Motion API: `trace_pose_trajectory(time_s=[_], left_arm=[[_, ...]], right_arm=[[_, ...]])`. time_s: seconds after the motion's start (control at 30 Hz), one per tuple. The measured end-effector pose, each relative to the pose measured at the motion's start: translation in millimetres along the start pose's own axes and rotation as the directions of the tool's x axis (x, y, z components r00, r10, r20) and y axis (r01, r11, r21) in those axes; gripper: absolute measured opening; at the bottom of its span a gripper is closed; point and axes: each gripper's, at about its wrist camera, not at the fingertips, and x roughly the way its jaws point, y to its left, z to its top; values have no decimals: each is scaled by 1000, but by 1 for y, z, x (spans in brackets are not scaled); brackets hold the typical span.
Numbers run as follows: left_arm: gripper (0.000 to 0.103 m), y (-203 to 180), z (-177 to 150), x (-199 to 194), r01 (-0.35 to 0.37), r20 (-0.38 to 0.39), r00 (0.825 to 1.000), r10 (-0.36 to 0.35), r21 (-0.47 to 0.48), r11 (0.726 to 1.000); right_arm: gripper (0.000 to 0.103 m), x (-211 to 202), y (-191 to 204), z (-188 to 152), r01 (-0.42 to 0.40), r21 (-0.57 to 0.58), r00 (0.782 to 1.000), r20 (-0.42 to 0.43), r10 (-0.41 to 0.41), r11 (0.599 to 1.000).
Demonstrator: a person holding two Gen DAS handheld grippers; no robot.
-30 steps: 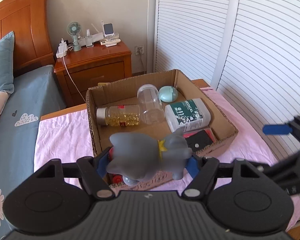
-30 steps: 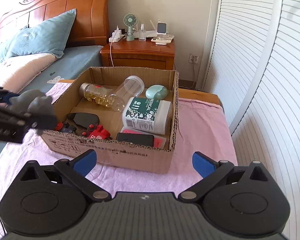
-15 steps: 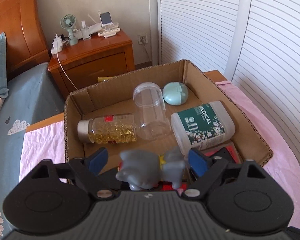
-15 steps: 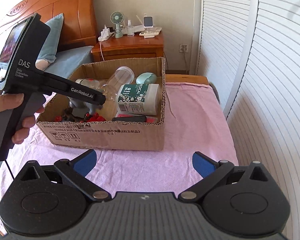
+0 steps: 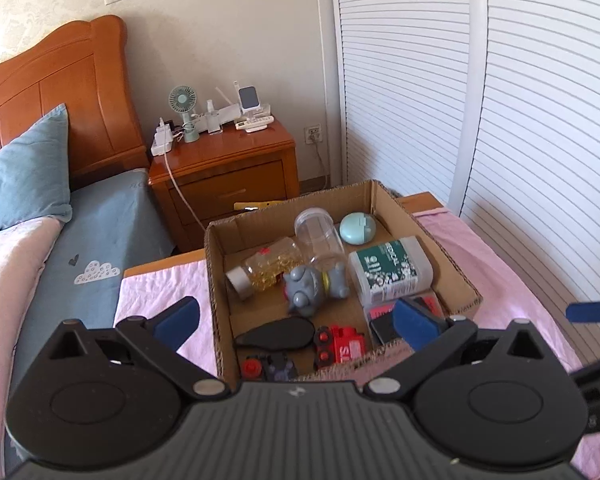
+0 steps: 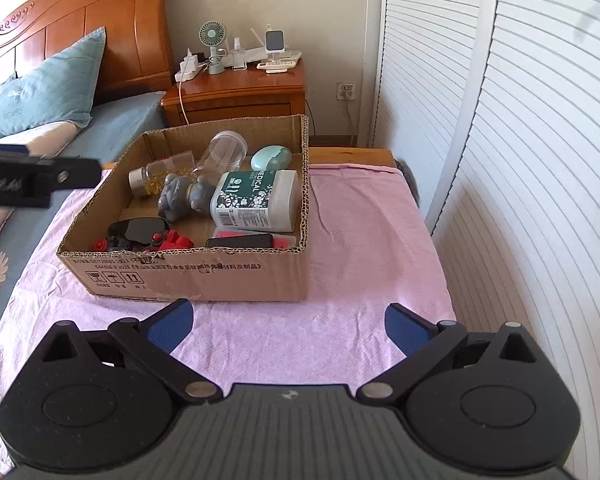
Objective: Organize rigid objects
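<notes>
A grey elephant toy [image 5: 314, 286] lies in the middle of the cardboard box [image 5: 216, 276], also in the right wrist view [image 6: 182, 196]. My left gripper [image 5: 296, 322] is open and empty, held above the box's near edge. My right gripper [image 6: 288, 326] is open and empty over the pink cloth in front of the box [image 6: 204, 276]. The box also holds a bottle of yellow capsules [image 5: 266, 268], a clear jar [image 5: 320, 232], a white medical bottle [image 5: 388, 272], a mint case [image 5: 358, 228], a black case [image 5: 276, 334] and red toys [image 5: 340, 346].
The box stands on a pink cloth [image 6: 364, 240] over a low table. A bed with a blue pillow [image 5: 20, 176] is at the left. A wooden nightstand [image 5: 224, 172] with a fan stands behind. White slatted doors [image 5: 520, 120] run along the right.
My left gripper carried the elephant toy over the box, opened and let it go; the toy now lies in the box. The left gripper has drawn back and up. The right gripper stayed open.
</notes>
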Motion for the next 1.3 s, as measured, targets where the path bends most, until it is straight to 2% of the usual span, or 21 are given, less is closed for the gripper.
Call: trace_pose_trajectory(time_s=[0.13,0.37,0.5,1.3], left_arm=[[102,-5,-26,-21,-65,-32,997,64,-30,997],[102,-7,-58,-29,-94,-100,992,81,-133,987],[102,-5,-62,-32,-96,-108,991,78,-170,981],[102,-11,-67,-39,-119,-107,989,104,-147,982]], right_arm=[[103,-6,3,0,15,8,1000,-5,-15,1000],[103,-15,11,-10,37,-12,999,-28,-37,999],[103,-21,11,-15,30,-4,999,-28,-30,1000],[103,-34,17,-17,13,-11,1000,-1,-13,1000]])
